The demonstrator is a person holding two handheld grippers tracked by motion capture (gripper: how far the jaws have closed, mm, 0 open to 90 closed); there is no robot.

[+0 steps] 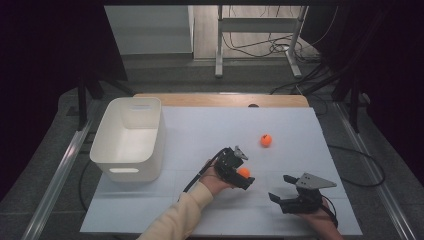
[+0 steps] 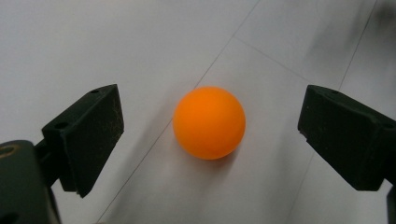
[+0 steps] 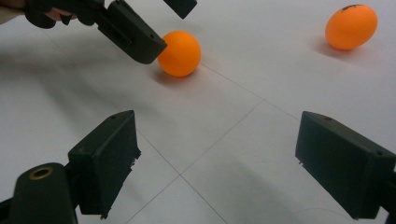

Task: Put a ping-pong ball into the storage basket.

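A table [image 1: 200, 130] carries everything. On its left side stands a bin [image 1: 131, 137], reaching toward the far edge. Right of the bin, near the table's middle, lies a ball [image 1: 244, 172] on the sheet, between the spread jaws of the left gripper [image 1: 239, 170], touching neither. A second ball [image 1: 266, 140] lies farther off and a little to the right, apart from the first. The right gripper [image 1: 285, 189] sits nearer and to the right of the first ball, its jaws apart over bare table.
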